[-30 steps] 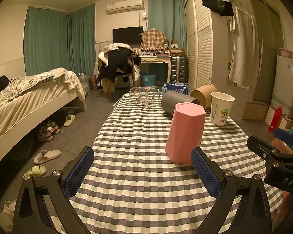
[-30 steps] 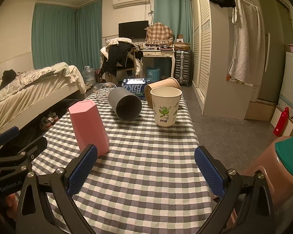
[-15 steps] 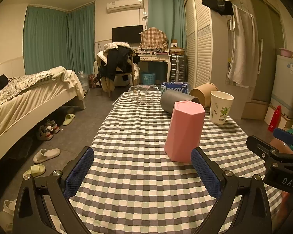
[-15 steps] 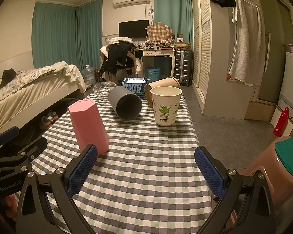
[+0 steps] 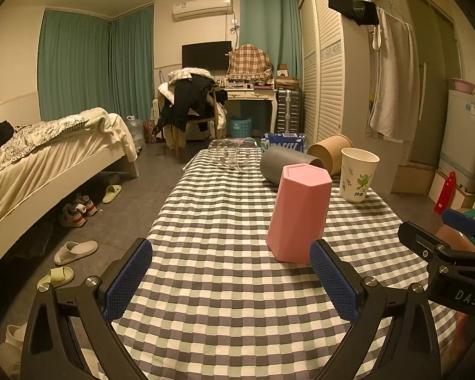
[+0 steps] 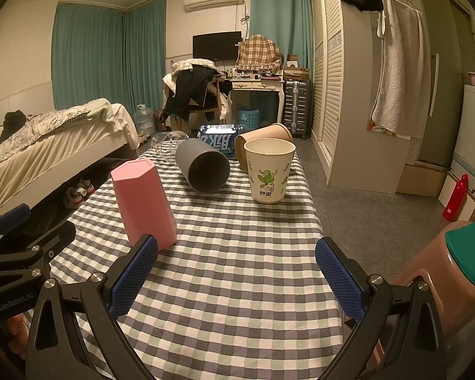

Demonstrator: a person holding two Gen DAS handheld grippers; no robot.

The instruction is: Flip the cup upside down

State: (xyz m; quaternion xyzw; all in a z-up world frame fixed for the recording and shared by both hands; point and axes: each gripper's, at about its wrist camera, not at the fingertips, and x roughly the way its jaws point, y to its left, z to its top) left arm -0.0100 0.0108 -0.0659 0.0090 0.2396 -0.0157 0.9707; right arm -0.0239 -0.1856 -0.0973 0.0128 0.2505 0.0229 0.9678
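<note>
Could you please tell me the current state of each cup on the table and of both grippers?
Pink cup: upside down, closed base on top.
Grey cup: on its side, mouth facing the right camera.
Brown cup: on its side.
White paper cup: upright, mouth up.
Glass cup: on its side.
Left gripper: open, holding nothing.
Right gripper: open, holding nothing.
</note>
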